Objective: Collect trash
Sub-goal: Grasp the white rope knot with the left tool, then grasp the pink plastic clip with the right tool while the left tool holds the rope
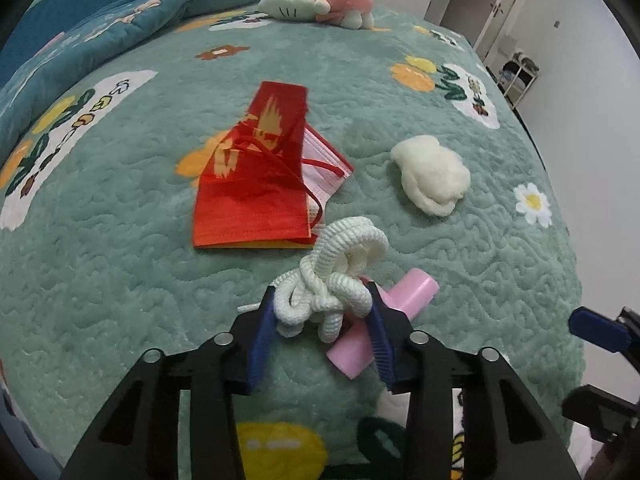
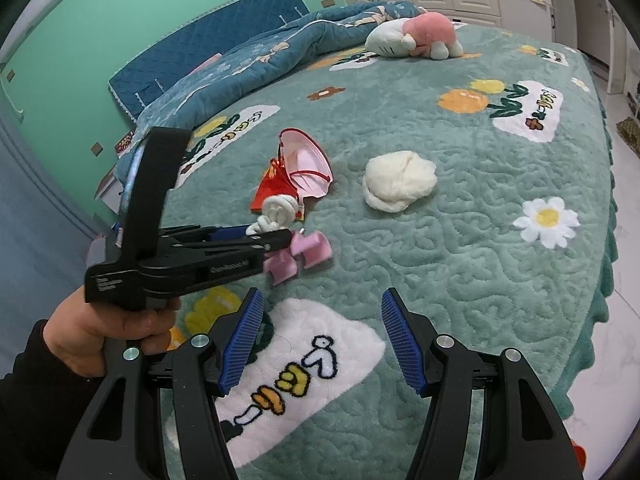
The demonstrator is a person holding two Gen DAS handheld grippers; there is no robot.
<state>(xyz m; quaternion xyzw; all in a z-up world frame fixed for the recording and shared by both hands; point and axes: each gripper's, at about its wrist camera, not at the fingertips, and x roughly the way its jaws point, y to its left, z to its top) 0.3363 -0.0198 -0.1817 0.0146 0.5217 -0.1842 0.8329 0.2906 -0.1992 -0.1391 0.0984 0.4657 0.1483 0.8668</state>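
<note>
My left gripper [image 1: 322,300] is shut on a tangle of white rope [image 1: 332,276], just above the green bedspread [image 1: 120,280]. A pink plastic piece [image 1: 384,320] lies under and behind the rope. A red envelope [image 1: 256,176] on a pink face mask [image 1: 324,172] lies ahead, and a crumpled white tissue wad [image 1: 432,180] to the right. In the right wrist view my right gripper [image 2: 322,340] is open and empty over the bed's near part, with the left gripper [image 2: 276,236], rope [image 2: 276,208], pink piece [image 2: 304,256], mask [image 2: 308,164] and tissue wad [image 2: 398,180] ahead.
A plush toy [image 1: 320,0] lies at the far end of the bed, with a bunched blue quilt [image 1: 120,32] to the left. The bed's right edge [image 2: 604,240] drops to a white floor. The blue headboard [image 2: 208,40] stands against a green wall.
</note>
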